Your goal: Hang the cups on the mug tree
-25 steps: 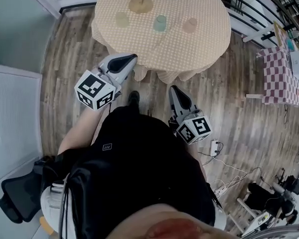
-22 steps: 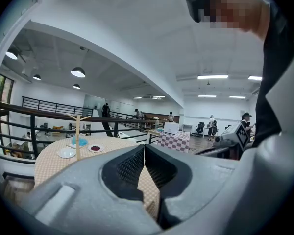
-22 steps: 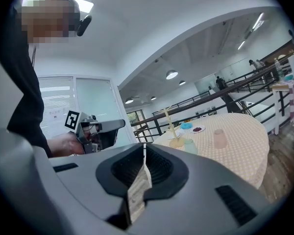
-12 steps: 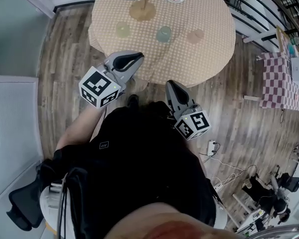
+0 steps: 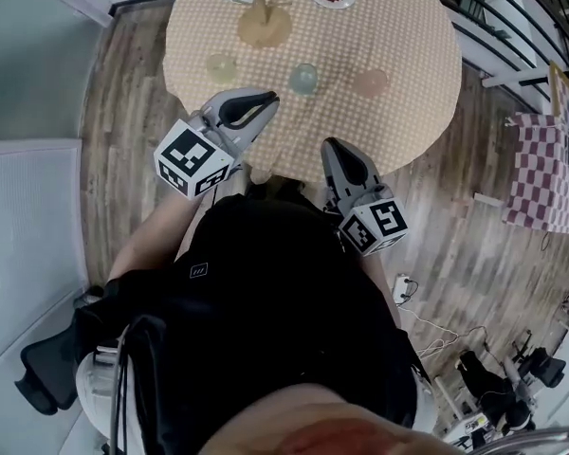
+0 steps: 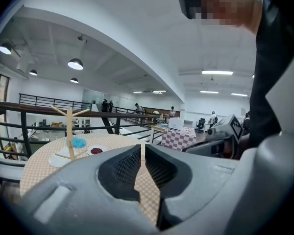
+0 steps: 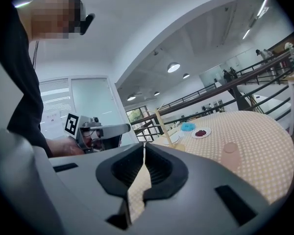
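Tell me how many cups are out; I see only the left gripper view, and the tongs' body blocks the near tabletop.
Observer: Three, in the head view: a yellowish cup, a green cup and a pink cup stand in a row on the table.
Operator: Do the right tongs hold one?
Observer: No; the right gripper view shows the right tongs shut on nothing.
Operator: Is my gripper touching a cup?
Observer: No; from above, the left tongs are apart from all three.

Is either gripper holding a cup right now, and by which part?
Nothing is held. The left gripper and right gripper are both shut and empty; the cups stand on the table.
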Available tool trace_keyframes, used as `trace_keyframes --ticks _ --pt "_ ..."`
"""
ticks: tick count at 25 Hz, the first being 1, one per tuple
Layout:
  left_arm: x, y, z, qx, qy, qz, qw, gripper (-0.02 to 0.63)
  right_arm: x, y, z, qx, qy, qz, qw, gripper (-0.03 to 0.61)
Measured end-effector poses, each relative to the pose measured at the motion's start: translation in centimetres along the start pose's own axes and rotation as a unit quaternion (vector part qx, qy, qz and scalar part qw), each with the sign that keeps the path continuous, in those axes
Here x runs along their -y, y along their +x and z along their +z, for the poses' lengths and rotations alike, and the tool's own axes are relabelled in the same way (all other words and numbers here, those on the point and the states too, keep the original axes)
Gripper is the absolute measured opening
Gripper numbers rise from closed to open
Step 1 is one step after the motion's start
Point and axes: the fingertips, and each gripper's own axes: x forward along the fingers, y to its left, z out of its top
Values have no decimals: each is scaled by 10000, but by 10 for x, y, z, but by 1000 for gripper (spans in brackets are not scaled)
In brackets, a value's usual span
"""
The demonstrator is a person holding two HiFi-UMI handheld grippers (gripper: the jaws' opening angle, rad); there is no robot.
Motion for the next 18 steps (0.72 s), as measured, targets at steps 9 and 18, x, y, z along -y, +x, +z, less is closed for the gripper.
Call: trace_keyframes --ticks 9,18 --pt "0 68 -11 -379 81 243 9990 10 62 17 3 -326 -121 410 9986 18" --pt "-35 98 -52 -1129 258 270 9929 155 74 49 -10 -487 207 446 9976 18"
